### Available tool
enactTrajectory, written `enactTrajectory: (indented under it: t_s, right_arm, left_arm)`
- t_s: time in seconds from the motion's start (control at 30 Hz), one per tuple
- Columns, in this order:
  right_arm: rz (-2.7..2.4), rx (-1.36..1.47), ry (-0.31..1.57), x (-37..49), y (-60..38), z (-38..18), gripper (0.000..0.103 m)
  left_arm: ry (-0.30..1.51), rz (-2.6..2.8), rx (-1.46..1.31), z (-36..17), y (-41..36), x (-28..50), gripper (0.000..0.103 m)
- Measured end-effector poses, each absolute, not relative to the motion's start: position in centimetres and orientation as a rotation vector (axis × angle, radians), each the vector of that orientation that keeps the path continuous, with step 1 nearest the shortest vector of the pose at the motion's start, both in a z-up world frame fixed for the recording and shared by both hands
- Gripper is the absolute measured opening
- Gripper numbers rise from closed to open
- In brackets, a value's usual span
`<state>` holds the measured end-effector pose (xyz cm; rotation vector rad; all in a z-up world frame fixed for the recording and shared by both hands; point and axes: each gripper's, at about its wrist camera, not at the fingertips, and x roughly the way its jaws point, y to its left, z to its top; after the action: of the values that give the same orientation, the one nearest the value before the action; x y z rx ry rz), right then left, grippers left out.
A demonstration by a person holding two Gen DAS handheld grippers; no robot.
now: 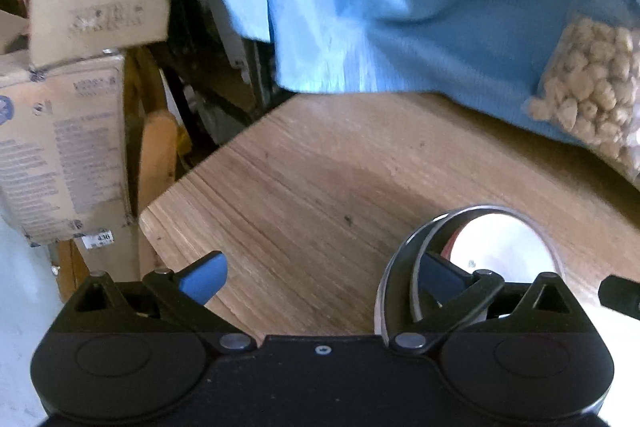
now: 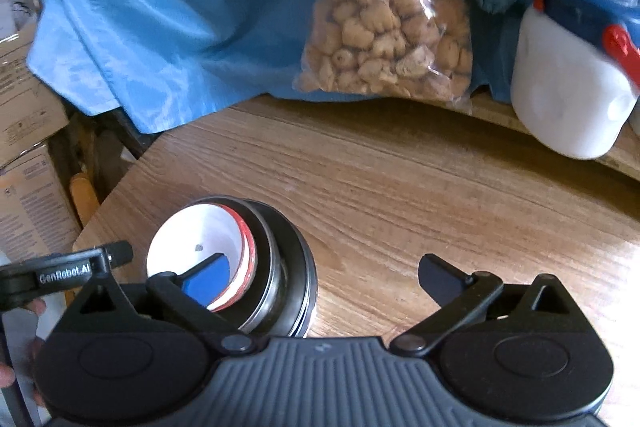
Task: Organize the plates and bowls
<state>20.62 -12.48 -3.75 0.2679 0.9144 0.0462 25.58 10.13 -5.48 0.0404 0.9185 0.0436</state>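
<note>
A wood-grain counter (image 2: 400,187) fills the middle of both views, its corner at the left, worn and streaked. A blue cloth (image 2: 180,19) drapes along its far edge across the top of the frames, with a clear bag of pale snacks (image 2: 388,27) lying on it. At upper right of the right wrist view sits a white container with a blue lid (image 2: 572,75). Cardboard boxes (image 1: 68,131) stack off the counter at left.

The nested stack of bowls (image 2: 224,259), white inside what looks like dark outer rims, stands on the counter at lower left there. The left tongs (image 1: 324,279) and right tongs (image 2: 326,279) both gape wide, empty.
</note>
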Motion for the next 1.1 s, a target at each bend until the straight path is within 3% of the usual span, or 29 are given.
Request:
enactTrajectory:
  t_s: [0.57,1.1]
  right_arm:
    - [0.165,0.257,0.753,13.3,-16.0,-1.3,0.103]
    - [0.243,0.227,0.680,2.3,-19.5,-0.3,0.103]
  left_arm:
    - [0.823,0.131,-0.032,-1.9,6.8,16.3,0.102]
    - [0.747,0.166,-0.070,-0.6,3.5,2.0,0.102]
